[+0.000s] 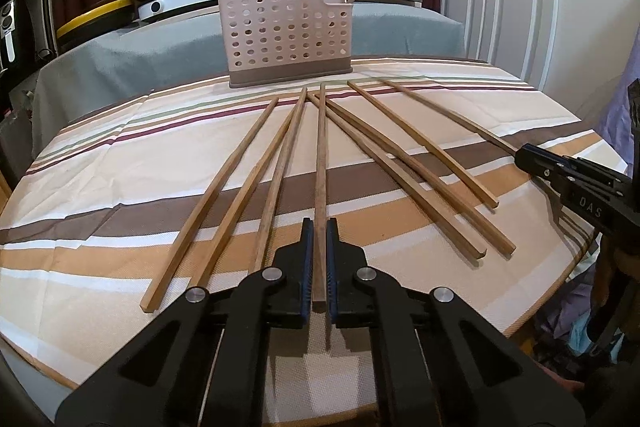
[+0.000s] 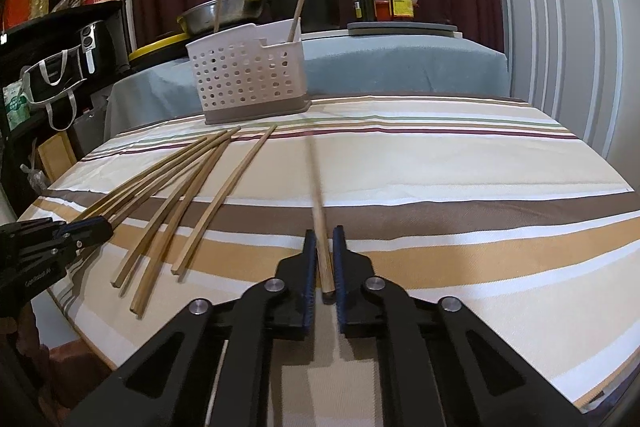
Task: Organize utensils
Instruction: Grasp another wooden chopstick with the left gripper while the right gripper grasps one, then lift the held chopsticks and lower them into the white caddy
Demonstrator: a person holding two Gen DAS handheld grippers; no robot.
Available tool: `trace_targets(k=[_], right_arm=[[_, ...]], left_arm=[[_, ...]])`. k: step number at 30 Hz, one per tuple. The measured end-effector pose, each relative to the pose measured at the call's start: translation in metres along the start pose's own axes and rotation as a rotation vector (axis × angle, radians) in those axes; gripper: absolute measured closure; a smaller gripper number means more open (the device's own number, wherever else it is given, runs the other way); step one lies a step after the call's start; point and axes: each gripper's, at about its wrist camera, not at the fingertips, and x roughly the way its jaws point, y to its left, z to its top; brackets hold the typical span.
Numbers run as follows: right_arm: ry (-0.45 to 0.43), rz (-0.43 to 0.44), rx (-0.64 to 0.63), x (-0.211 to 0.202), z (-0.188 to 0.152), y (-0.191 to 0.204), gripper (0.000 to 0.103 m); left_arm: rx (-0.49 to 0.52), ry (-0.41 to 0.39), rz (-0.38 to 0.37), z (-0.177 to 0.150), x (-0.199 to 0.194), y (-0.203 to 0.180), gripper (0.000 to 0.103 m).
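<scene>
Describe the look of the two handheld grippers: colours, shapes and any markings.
Both the left gripper and the right gripper are matte black, with angular linkage arms joined by round silver pivot pins. Their fingers carry ribbed blue pads. Seen side-on, each body bears faint pale lettering.

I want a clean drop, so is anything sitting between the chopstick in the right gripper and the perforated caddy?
Nothing visible. The right gripper holds a wooden chopstick, and only bare striped tablecloth lies ahead toward the white perforated plastic caddy; the loose chopsticks lie off to the left.

Eight chopsticks (image 1: pixel 320 155) on the table, two in one caddy (image 1: pixel 286 27)
</scene>
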Motion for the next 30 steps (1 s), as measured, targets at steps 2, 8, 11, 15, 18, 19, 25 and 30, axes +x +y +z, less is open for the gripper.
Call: trace_targets(k=[2,8,11,15,18,19,25,30], right_arm=[[0.0,-0.001,-0.005,-0.001,0.0,0.002,0.096],[-0.01,-0.009,-0.011,-0.007,0.004,0.006,0.096],[-0.022,-0.02,-0.017,-0.013,0.009,0.009,0.096],[-0.044,-0.034,-0.02,-0.024,0.019,0.011,0.096],[-0.065,-0.041,-0.019,-0.032,0.027,0.012,0.096],[-0.07,-0.043,-0.019,-0.035,0.03,0.013,0.096],[-0.113,-0.057,-0.022,-0.053,0.051,0.017,0.096],[-0.159,-0.057,-0.025,-0.068,0.07,0.022,0.096]], left_arm=[[0.001,-0.004,-0.003,0.0,-0.001,0.0,0.096],[0.016,-0.032,-0.006,0.003,-0.007,0.0,0.096],[0.024,-0.054,-0.004,0.006,-0.013,0.0,0.096],[0.023,-0.081,-0.007,0.015,-0.022,0.003,0.096],[0.012,-0.099,-0.01,0.022,-0.029,0.006,0.096],[0.007,-0.109,-0.011,0.025,-0.033,0.008,0.096],[0.002,-0.19,-0.003,0.048,-0.058,0.013,0.096],[0.001,-0.255,0.002,0.067,-0.078,0.017,0.096]])
